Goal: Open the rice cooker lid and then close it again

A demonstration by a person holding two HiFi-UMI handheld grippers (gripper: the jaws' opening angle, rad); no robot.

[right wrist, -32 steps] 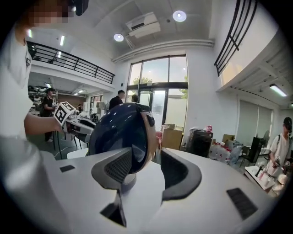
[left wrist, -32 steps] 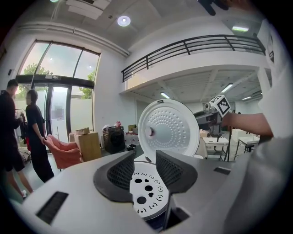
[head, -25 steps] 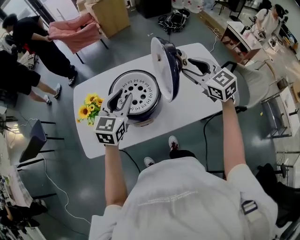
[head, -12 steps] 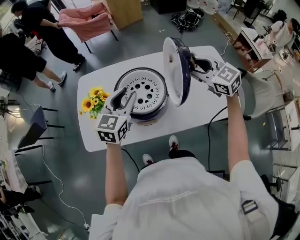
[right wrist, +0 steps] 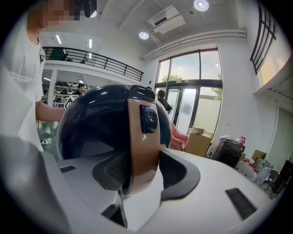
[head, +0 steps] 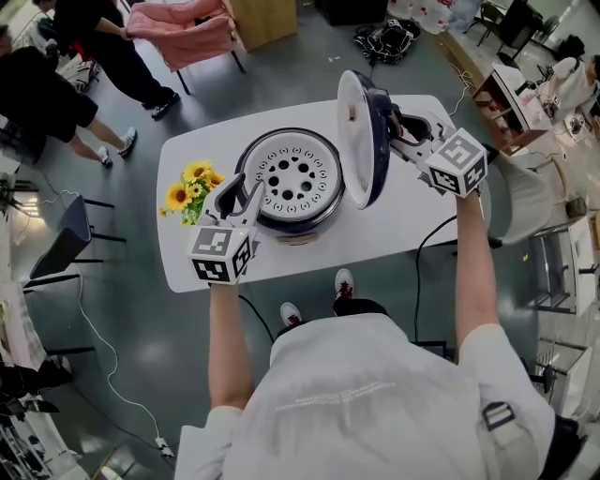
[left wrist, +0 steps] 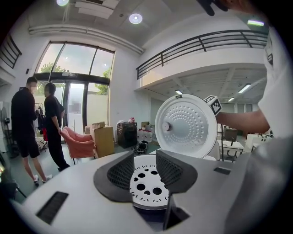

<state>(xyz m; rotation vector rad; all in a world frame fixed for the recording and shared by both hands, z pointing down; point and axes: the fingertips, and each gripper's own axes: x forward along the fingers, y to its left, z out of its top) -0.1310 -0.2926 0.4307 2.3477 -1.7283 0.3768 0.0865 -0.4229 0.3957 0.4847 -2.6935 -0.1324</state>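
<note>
Dark navy gloss on the rice cooker lid (right wrist: 91,123), bronze band down its middle; white and dimpled inside. White perforated inner plate (head: 292,175), round holes. White worktop (head: 300,258). Yellow sunflowers (head: 192,187). Pink armchair (head: 183,28).

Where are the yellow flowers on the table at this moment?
In the head view, the yellow flowers are on the white table's left part, just left of the rice cooker and beside the left gripper.
</note>
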